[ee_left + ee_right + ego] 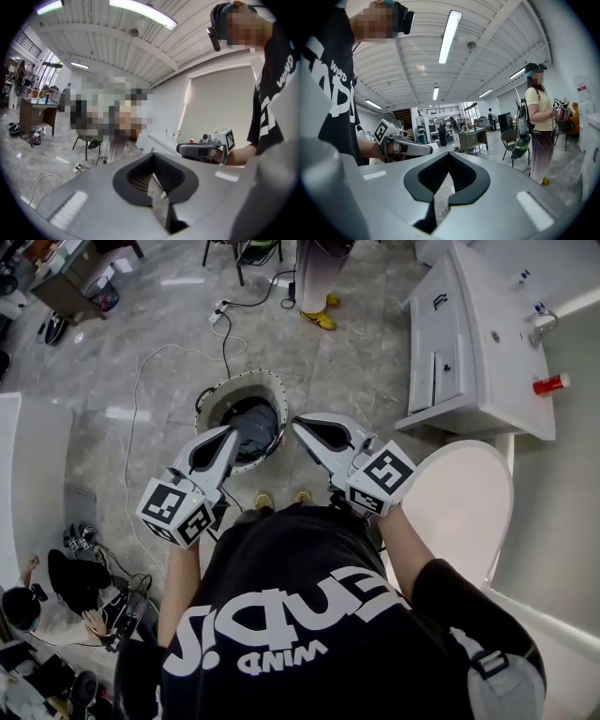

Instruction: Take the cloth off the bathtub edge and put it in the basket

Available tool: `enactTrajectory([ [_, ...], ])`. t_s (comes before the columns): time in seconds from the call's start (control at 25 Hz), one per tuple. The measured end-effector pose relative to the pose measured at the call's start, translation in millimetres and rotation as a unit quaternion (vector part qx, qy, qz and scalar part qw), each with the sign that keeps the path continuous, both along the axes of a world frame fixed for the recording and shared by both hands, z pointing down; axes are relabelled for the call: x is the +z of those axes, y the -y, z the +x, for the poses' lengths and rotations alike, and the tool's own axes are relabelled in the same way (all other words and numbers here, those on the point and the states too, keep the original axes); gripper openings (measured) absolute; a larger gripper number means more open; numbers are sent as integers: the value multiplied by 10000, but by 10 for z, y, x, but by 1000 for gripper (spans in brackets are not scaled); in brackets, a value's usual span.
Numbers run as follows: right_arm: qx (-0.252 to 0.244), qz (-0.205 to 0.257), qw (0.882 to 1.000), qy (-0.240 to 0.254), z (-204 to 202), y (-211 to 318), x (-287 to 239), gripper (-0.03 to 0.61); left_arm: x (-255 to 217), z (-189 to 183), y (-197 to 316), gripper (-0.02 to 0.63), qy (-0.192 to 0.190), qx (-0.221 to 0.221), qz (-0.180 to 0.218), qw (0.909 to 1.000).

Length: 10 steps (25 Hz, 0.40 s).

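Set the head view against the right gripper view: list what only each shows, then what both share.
Only the head view: the basket on the floor with a dark cloth inside, and a white cabinet. Only the right gripper view: ceiling lights and a desk. Both: the left gripper, the right gripper, both shut, and a standing person in yellow shoes.

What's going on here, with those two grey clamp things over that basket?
A person stands over a round basket on the floor, with a two-jaw gripper in each hand. The left gripper and the right gripper point towards it; both are shut and hold nothing. A dark cloth lies inside the basket, so the drop-off looks done.
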State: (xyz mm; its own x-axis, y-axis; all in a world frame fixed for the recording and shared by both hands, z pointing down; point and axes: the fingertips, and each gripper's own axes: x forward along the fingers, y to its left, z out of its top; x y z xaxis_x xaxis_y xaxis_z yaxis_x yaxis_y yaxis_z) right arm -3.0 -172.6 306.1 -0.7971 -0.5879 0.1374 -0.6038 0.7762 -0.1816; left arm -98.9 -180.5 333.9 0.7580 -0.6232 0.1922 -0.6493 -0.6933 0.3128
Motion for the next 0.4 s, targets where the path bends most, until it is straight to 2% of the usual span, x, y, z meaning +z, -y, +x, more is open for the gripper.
enactTrajectory([
  [0.4, -18, -41, 10000, -22, 44, -34, -22, 9, -28, 68, -34, -2, -44, 73, -71, 9999],
])
